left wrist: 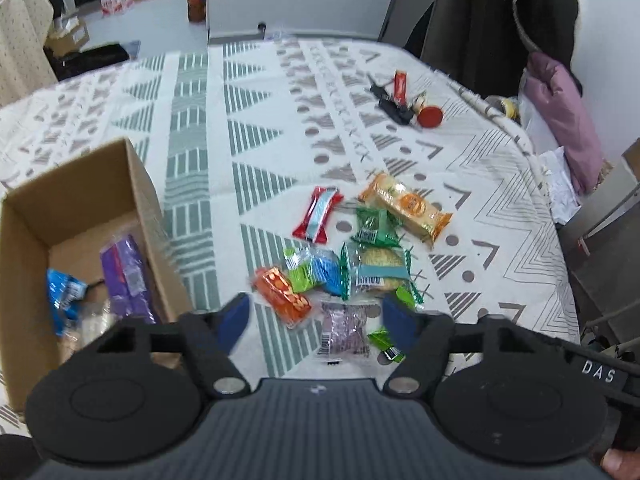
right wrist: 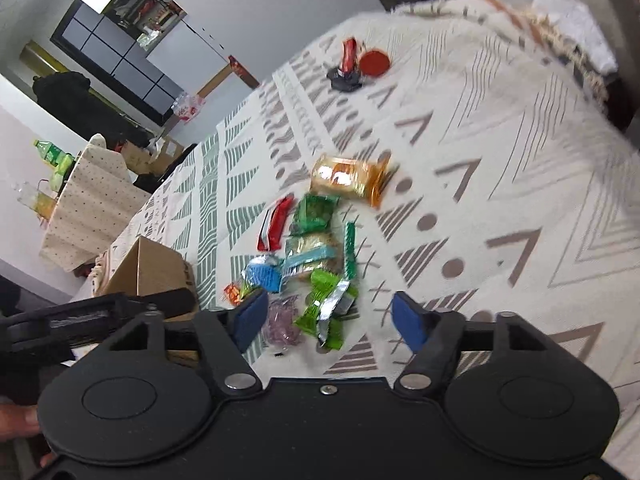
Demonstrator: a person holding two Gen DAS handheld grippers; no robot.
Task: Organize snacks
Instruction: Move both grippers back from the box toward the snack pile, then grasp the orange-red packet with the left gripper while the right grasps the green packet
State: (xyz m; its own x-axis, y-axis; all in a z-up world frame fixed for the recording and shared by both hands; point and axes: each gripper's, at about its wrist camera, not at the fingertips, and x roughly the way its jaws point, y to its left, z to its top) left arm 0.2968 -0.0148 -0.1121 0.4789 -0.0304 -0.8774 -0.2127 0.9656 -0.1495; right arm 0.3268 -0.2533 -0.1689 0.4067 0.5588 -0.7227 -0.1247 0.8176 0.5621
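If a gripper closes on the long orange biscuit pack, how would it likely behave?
The orange biscuit pack looks like a row of round biscuits in glossy film, so probably fairly stiff along its length, yet breakable under a hard squeeze. The shiny wrapper may slip. Its crimped ends look floppy, so the middle seems the safer grip.

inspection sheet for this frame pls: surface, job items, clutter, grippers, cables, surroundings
Surface: table under a patterned cloth, white with green and grey geometric print.
Job's things: loose pile of wrapped snacks on the cloth; orange cracker pack at its far edge; cardboard box open, purple pack and blue pack inside.
Clutter: red lid, small red packet and a dark object grouped at the far side.
Grippers: left gripper open, empty, above the pile; right gripper open, empty.
Cables: nothing seen.
Surroundings: dark coat hanging behind the table; dotted-cloth table with bottles.
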